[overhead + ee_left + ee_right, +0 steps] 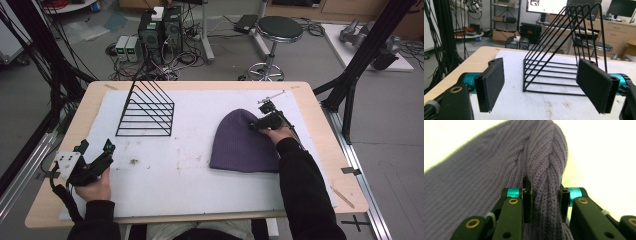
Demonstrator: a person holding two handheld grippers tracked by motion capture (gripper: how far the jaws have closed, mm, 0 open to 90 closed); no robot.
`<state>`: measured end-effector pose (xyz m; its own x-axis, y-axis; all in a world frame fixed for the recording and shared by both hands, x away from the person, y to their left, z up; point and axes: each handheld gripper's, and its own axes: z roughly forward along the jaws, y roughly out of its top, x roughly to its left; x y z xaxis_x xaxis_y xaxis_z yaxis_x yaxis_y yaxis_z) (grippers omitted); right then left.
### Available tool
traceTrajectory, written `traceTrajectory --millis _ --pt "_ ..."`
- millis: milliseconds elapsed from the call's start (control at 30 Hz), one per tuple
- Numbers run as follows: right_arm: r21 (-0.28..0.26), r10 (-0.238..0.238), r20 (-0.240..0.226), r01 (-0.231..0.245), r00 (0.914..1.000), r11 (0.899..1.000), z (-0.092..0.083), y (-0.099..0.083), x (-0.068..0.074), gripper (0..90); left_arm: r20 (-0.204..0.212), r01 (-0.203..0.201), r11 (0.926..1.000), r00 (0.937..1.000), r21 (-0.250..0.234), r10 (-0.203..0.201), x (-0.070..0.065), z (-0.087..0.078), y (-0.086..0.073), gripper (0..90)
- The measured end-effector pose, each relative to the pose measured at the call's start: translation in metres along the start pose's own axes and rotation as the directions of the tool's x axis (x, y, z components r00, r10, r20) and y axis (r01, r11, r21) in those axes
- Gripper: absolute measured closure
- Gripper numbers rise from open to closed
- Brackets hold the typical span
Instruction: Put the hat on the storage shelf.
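We have the purple knit beanie [245, 142] pinched: in the right gripper view our right gripper [546, 202] has its jaws clamped on a bunched fold of the ribbed knit [544, 170], the pads pressing it from both sides. From above, that grip sits at the beanie's right edge, near its crown, while the rest of the hat lies flat on the white mat [185, 170]. So the grasp looks done; lifting the beanie and carrying it wherever it belongs is, we judge, all still ahead, since nothing of the hat has left the mat.

Our left gripper [95, 150] waits well to the left of the beanie, near the table's front-left corner, its jaws wide apart with nothing between them. It looks toward the black wire rack [564, 52], which stands upright on the mat to the beanie's left and farther back, apart from it.

Counting: one beanie, one wire rack, one mat, two grippers.
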<state>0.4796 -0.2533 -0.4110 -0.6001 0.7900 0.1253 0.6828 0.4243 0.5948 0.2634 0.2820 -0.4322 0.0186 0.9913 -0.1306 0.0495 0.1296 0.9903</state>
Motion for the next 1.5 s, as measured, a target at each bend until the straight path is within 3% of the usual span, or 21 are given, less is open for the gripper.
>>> traceTrajectory --millis 300,533,567,600,633,667,700,733,800,833,933,1000,1033,1067,1100,1233,1300,1333,1367,1467,1500 --pt "-0.173 -0.080 -0.002 0.079 0.9968 0.982 -0.031 -0.001 0.017 74.0 -0.001 0.014 0.9999 0.9999 0.001 -0.014 0.002 -0.002 0.000 23.2" --pt "-0.325 -0.189 0.029 0.188 0.9816 0.927 -0.061 0.000 0.041 73.8 0.016 0.023 0.9997 0.9996 0.004 -0.023 0.002 0.000 -0.001 23.3" --pt "-0.325 -0.189 0.029 0.188 0.9816 0.927 -0.061 0.000 0.041 73.8 0.017 0.023 0.9997 0.9996 0.004 -0.023 0.002 -0.001 -0.001 23.3" --pt "-0.346 -0.198 0.035 0.198 0.9795 0.917 -0.065 0.000 0.044 73.8 0.017 0.024 0.9997 0.9996 0.005 -0.024 0.002 -0.001 -0.001 23.3" --pt "-0.399 -0.223 0.044 0.221 0.9739 0.890 -0.072 -0.001 0.049 73.7 0.021 0.026 0.9996 0.9994 0.005 -0.027 0.003 -0.001 -0.001 23.3" --pt "-0.427 -0.236 0.046 0.233 0.9707 0.874 -0.076 -0.001 0.051 73.7 0.021 0.026 0.9996 0.9994 0.005 -0.027 0.003 -0.001 -0.001 23.4" --pt "-0.427 -0.236 0.046 0.233 0.9707 0.874 -0.076 -0.001 0.051 73.7 0.024 0.029 0.9995 0.9993 0.008 -0.029 0.003 -0.001 -0.001 23.4" --pt "-0.450 -0.245 0.047 0.239 0.9685 0.860 -0.079 -0.001 0.053 73.7 0.026 0.032 0.9994 0.9991 0.008 -0.033 0.003 0.000 -0.001 23.5" --pt "-0.522 -0.263 0.055 0.252 0.9633 0.815 -0.090 -0.002 0.058 73.7 0.027 0.036 0.9993 0.9990 0.006 -0.036 0.004 0.000 -0.001 23.7" --pt "-0.522 -0.263 0.055 0.252 0.9633 0.815 -0.090 -0.002 0.058 73.7 0.027 0.037 0.9993 0.9990 0.005 -0.037 0.004 0.000 -0.001 23.7" --pt "-0.571 -0.276 0.066 0.263 0.9588 0.778 -0.099 -0.003 0.063 73.7 0.034 0.043 0.9990 0.9985 0.013 -0.044 0.004 0.000 -0.001 23.7" --pt "-0.580 -0.284 0.073 0.273 0.9560 0.768 -0.101 -0.004 0.065 73.8 0.048 0.062 0.9978 0.9969 0.024 -0.063 0.005 0.002 -0.002 23.7" --pt "-0.603 -0.290 0.089 0.283 0.9529 0.746 -0.106 -0.004 0.067 73.8 0.051 0.066 0.9975 0.9964 0.025 -0.067 0.006 0.002 -0.003 23.8" --pt "-0.603 -0.290 0.089 0.283 0.9529 0.746 -0.106 -0.004 0.067 73.8 0.052 0.069 0.9973 0.9962 0.023 -0.070 0.006 0.003 -0.003 23.8" --pt "-0.631 -0.292 0.092 0.283 0.9518 0.723 -0.110 -0.004 0.069 73.8 0.051 0.068 0.9974 0.9963 0.023 -0.069 0.006 0.002 -0.003 23.7" --pt "-0.680 -0.275 0.100 0.268 0.9562 0.683 -0.119 -0.003 0.073 72.9 0.053 0.068 0.9974 0.9962 0.024 -0.069 0.006 0.003 -0.003 23.7" --pt "-0.689 -0.272 0.098 0.263 0.9572 0.675 -0.121 -0.003 0.075 72.9 0.055 0.068 0.9974 0.9961 0.023 -0.069 0.005 0.004 -0.003 23.7" --pt "-0.716 -0.270 0.100 0.258 0.9577 0.649 -0.126 -0.001 0.077 72.7 0.056 0.068 0.9974 0.9960 0.025 -0.069 0.005 0.005 -0.003 23.7" --pt "-0.716 -0.270 0.100 0.258 0.9577 0.649 -0.126 -0.001 0.077 72.7 0.058 0.066 0.9975 0.9960 0.026 -0.068 0.005 0.005 -0.003 23.7" --pt "-0.747 -0.276 0.093 0.250 0.9566 0.616 -0.136 0.004 0.082 72.6 0.066 0.069 0.9973 0.9953 0.026 -0.071 0.004 0.007 -0.003 23.7" --pt "-0.762 -0.286 0.095 0.255 0.9534 0.595 -0.143 0.009 0.087 72.6 0.068 0.068 0.9973 0.9953 0.027 -0.069 0.003 0.007 -0.003 23.7"
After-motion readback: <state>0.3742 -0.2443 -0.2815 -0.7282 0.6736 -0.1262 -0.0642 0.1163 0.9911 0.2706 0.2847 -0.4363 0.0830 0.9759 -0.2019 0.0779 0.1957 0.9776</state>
